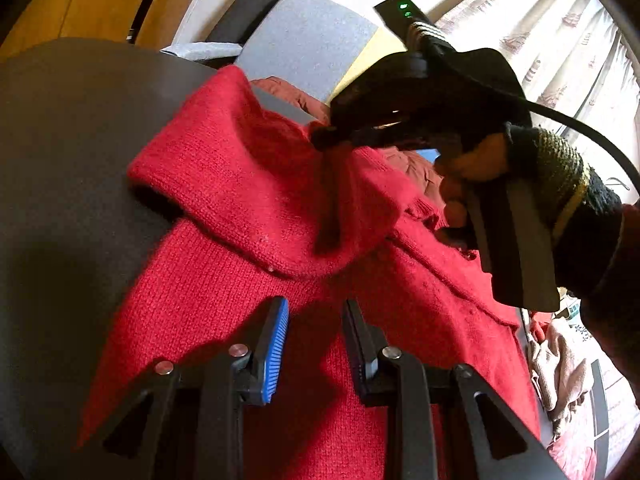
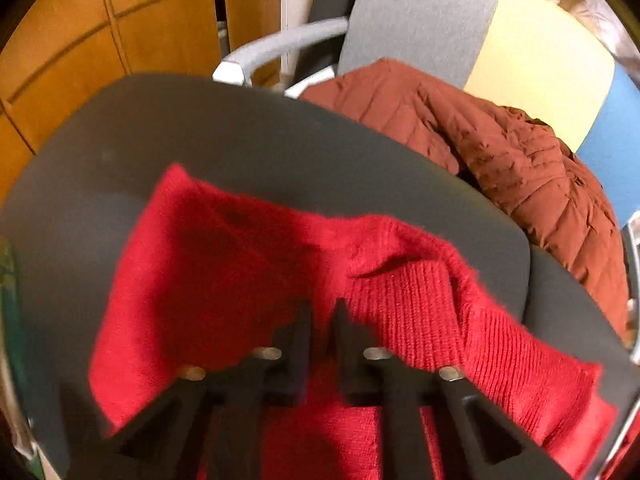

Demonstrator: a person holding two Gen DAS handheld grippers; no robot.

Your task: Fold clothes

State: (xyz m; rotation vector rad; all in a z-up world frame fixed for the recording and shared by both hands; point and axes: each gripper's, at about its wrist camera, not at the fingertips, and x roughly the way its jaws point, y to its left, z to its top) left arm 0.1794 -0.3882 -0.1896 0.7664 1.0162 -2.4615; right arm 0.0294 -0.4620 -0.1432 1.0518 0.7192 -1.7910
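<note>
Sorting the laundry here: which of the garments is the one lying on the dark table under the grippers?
The bright red knitted sweater, spread on the dark grey table. The rust-brown quilted jacket lies beyond the table's edge, on a chair.

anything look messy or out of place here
Only the red sweater: it lies bunched, one part lifted off the grey table by the right gripper. A rust jacket sits crumpled on the chair behind. No damage or spills show.

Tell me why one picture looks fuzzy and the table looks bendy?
Right wrist view: motion blur smears the red sweater and right gripper. Left wrist view: sharper, with sunlit curtains washed out. Both views: the fisheye lens curves the gray table.
</note>
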